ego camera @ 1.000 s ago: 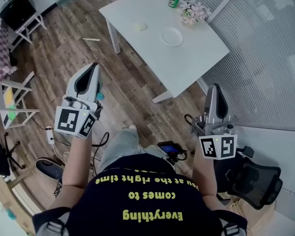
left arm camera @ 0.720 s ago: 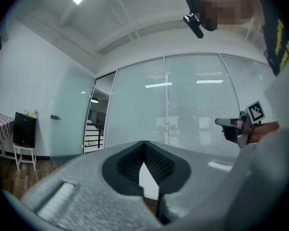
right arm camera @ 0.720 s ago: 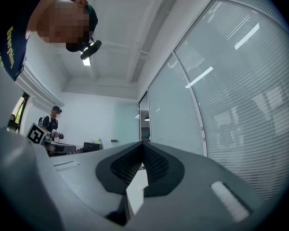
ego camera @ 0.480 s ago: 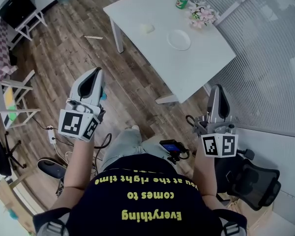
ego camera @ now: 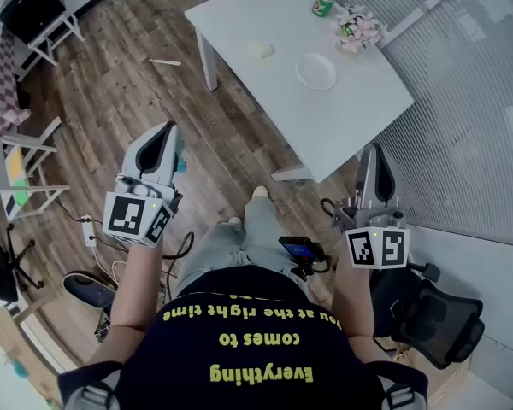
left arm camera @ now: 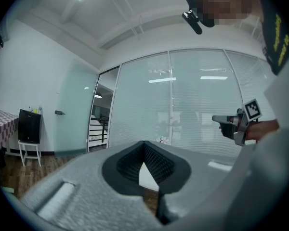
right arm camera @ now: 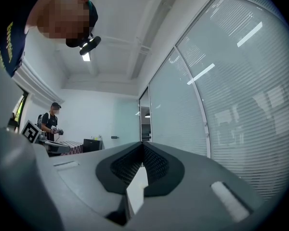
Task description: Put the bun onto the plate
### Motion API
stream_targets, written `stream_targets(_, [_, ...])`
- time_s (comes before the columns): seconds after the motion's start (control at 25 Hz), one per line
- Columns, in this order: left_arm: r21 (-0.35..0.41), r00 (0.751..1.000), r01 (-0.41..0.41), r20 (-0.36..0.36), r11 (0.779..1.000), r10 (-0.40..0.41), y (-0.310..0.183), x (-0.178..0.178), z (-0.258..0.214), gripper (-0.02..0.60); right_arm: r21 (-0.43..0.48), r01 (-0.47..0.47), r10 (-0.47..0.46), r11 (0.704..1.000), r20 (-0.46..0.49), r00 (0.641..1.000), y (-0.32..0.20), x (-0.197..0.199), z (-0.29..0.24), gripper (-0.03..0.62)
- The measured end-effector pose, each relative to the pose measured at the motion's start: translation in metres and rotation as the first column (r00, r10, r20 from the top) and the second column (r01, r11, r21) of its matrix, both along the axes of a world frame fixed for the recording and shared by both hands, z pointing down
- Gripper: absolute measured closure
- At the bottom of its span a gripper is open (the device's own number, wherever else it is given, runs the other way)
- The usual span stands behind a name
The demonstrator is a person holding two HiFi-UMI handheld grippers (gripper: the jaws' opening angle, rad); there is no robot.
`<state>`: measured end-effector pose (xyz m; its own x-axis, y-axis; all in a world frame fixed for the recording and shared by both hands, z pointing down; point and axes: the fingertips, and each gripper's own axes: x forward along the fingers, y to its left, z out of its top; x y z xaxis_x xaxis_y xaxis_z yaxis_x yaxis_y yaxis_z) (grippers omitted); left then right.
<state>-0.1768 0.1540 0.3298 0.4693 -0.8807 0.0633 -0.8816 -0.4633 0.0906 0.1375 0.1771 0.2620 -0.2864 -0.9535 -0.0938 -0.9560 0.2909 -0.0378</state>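
The pale bun point(ego camera: 261, 49) lies on the white table point(ego camera: 342, 118) far ahead, left of the empty white plate point(ego camera: 316, 71). My left gripper point(ego camera: 163, 137) is held level over the wood floor, well short of the table, shut with nothing in it. My right gripper point(ego camera: 369, 155) hovers near the table's near corner, also shut and empty. In the left gripper view the left gripper point(left arm camera: 144, 143) has its jaws meeting at the tip, and the right gripper point(left arm camera: 231, 125) shows off to the right. The right gripper point(right arm camera: 143, 147) in its own view points along the glass wall.
A green can point(ego camera: 325, 4) and a bunch of flowers point(ego camera: 362, 26) stand at the table's far end. A glass wall with blinds point(ego camera: 470, 126) runs along the right. A black office chair point(ego camera: 436, 314) is at lower right, a white rack point(ego camera: 21, 173) at left. Another person point(right arm camera: 52, 121) stands far off.
The person has stepped forward, one foot now showing. Both grippers have moved forward and sunk slightly toward the table, which sits a little further right in view. Both stay shut.
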Motion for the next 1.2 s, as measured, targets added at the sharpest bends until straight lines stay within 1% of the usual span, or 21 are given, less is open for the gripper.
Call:
stream_targets(0.2, [0.002, 1.0, 0.017, 0.005, 1.0, -0.018, -0.013, -0.004, 0.004, 0.581, 0.022, 0.025, -0.026, 0.999, 0.012, 1.0, -0.025, -0.008, -0.002, 0.588])
stream_targets(0.4, [-0.001, 0.999, 0.049, 0.012, 0.999, -0.049, -0.038, -0.01, 0.009, 0.581, 0.034, 0.023, -0.024, 0.999, 0.023, 0.999, -0.063, -0.008, -0.006, 0.588])
stream_targets(0.56, [0.003, 0.999, 0.049, 0.001, 0.999, -0.049, -0.079, -0.005, 0.005, 0.581, 0.056, 0.047, -0.048, 0.997, 0.017, 0.999, -0.109, -0.007, -0.02, 0.588])
stream_targets(0.76, [0.033, 0.999, 0.046, -0.009, 0.998, -0.046, -0.143, 0.012, -0.012, 0.581, 0.074, 0.075, -0.075, 0.994, 0.004, 0.997, -0.172, 0.004, -0.034, 0.588])
stream_targets(0.84, [0.038, 0.999, 0.035, -0.002, 0.999, -0.035, -0.166, 0.021, -0.015, 0.581, 0.077, 0.086, -0.087, 0.993, 0.002, 0.996, -0.197, 0.006, -0.033, 0.588])
stream_targets(1.0, [0.027, 1.0, 0.008, 0.026, 1.0, -0.009, -0.208, 0.039, -0.014, 0.581, 0.062, 0.096, -0.098, 0.993, 0.022, 0.995, -0.24, 0.008, -0.023, 0.588])
stream_targets(1.12, [0.017, 1.0, -0.001, 0.027, 1.0, 0.001, -0.232, 0.047, -0.016, 0.581, 0.04, 0.109, -0.111, 0.993, 0.051, 0.992, -0.259, 0.007, -0.016, 0.588])
stream_targets(1.2, [0.011, 0.999, -0.003, 0.032, 1.0, 0.003, -0.243, 0.051, -0.016, 0.581, 0.029, 0.122, -0.124, 0.992, 0.055, 0.991, -0.269, 0.006, -0.013, 0.588])
